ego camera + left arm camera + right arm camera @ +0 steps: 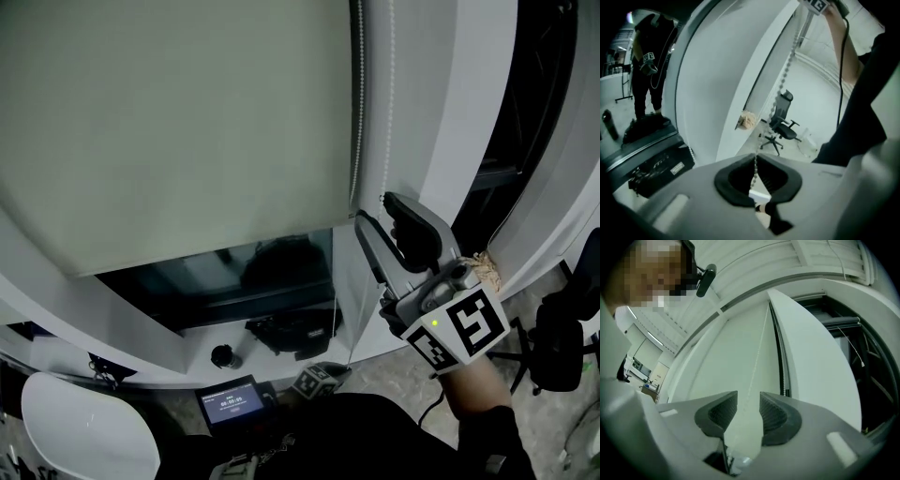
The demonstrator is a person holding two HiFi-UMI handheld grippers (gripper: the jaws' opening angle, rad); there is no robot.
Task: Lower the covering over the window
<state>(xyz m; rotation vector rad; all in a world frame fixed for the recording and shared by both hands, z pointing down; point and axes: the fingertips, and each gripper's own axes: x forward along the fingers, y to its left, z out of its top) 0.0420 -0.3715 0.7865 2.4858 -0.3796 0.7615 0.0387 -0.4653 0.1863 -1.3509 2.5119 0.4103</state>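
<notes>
A pale grey-green roller blind (pixel 178 122) hangs over the upper part of the window, with dark glass (pixel 234 272) showing below its bottom edge. A white bead chain (pixel 386 94) runs down the blind's right side. My right gripper (pixel 375 208) is raised beside the chain and stands open. In the right gripper view the chain (pixel 759 348) passes between the spread pads (pixel 776 416) without touching them. Lower down, my left gripper (pixel 757 197) is shut on the bead chain (pixel 787 70), which rises taut from its jaws. Its marker cube (pixel 314 380) shows low in the head view.
On the sill stand a black bag (pixel 291 333) and a small black cylinder (pixel 223 356). A device with a lit screen (pixel 230 403) and a white rounded object (pixel 84 431) are below. An office chair (pixel 783 124) stands to the right. A person in black (pixel 647 70) stands off to the left.
</notes>
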